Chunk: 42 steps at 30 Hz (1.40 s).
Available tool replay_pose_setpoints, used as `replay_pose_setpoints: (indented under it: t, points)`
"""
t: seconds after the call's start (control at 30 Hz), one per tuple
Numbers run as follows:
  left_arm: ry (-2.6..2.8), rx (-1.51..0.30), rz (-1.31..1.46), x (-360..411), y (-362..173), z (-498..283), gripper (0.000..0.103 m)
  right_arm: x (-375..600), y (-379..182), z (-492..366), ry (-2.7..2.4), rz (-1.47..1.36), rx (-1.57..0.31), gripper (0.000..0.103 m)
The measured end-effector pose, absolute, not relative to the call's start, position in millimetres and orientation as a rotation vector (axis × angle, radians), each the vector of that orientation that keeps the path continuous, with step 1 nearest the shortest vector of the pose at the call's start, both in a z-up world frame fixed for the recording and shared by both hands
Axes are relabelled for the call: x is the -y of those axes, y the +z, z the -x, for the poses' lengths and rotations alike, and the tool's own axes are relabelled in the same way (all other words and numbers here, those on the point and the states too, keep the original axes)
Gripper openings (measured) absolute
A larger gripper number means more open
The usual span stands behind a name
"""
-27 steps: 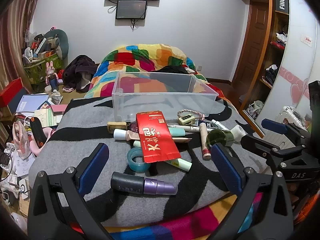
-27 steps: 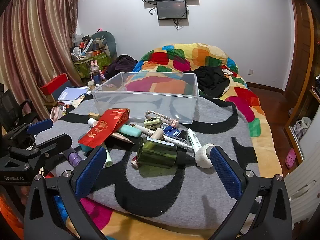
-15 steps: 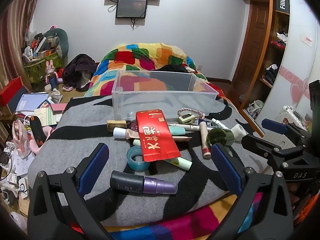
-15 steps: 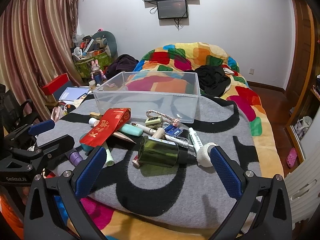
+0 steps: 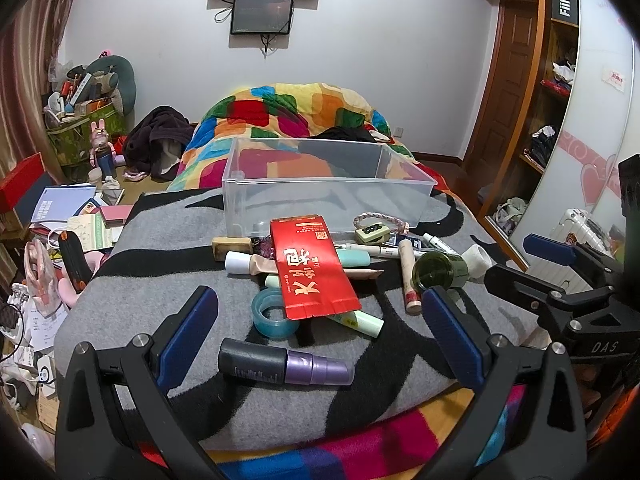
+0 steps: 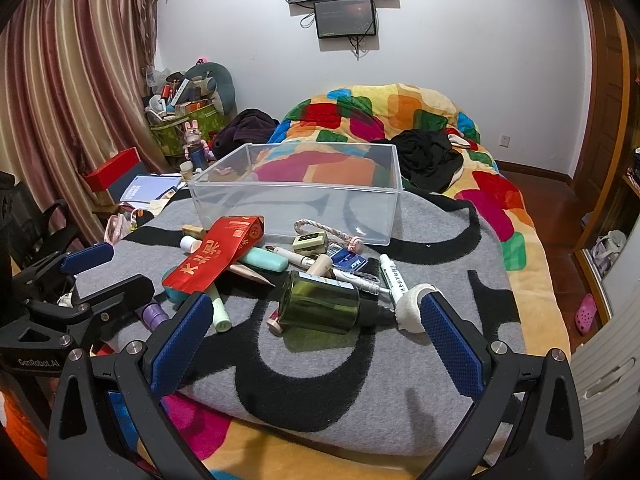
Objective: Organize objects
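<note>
Green glass bottle [image 6: 320, 307], ahead between the right gripper [image 6: 316, 342]'s wide-open fingers, looks heavy, slippery: grip mid-body; left gripper [image 5: 318, 336] open too.

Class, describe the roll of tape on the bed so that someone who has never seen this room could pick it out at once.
Start at the clear plastic bin on the grey and black blanket, then come toward the camera to the red packet on the pile before it. The tape roll lies flat at the packet's near left corner: the only translucent blue ring among tubes and bottles.
</note>
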State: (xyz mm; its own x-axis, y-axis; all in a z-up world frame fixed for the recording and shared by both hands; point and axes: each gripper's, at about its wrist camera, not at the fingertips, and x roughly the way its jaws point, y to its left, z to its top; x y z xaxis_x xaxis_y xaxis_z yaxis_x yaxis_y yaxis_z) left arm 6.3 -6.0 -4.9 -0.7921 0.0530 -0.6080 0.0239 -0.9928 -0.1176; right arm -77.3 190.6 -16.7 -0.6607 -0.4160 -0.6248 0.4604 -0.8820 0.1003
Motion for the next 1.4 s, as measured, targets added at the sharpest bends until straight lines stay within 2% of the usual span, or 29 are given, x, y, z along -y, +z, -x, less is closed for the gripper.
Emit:
replay_pose_setpoints:
  t: [0.53,0.8,0.93,1.0,1.17,1.37,1.4]
  points:
    - [2.970,0.187,1.088,27.9,-11.9,-11.5,0.103,-203.1,-25.8,80.4,-2.510,-0.948,-0.097,0.103]
    - [2.943,0.261,1.206,42.8,-38.2,-16.5,0.103,-231.4,-42.0,96.3,-2.580,-1.024,-0.062,0.102]
    - [2.871,0.209,1.254,31.5,-52.1,-10.6,0.103,-245.0,-49.8,106.7,-2.630,-1.057,-0.031,0.101]
    - [2.844,0.186,1.274,26.4,-59.1,-5.9,0.103,-251.0,-53.3,112.8,-2.643,-1.078,-0.014,0.093]
    - [2.829,0.142,1.290,19.7,-69.2,6.4,0.103,-252.4,-61.8,130.3,-2.622,-1.119,-0.002,0.085]
    - [2.869,0.057,1.251,14.5,-72.5,11.1,0.103,-245.0,-74.1,148.1,-2.532,-1.170,0.021,0.059]
    - [2.874,0.042,1.245,13.6,-72.4,10.7,0.099,-244.1,-76.5,150.9,-2.516,-1.181,0.030,0.053]
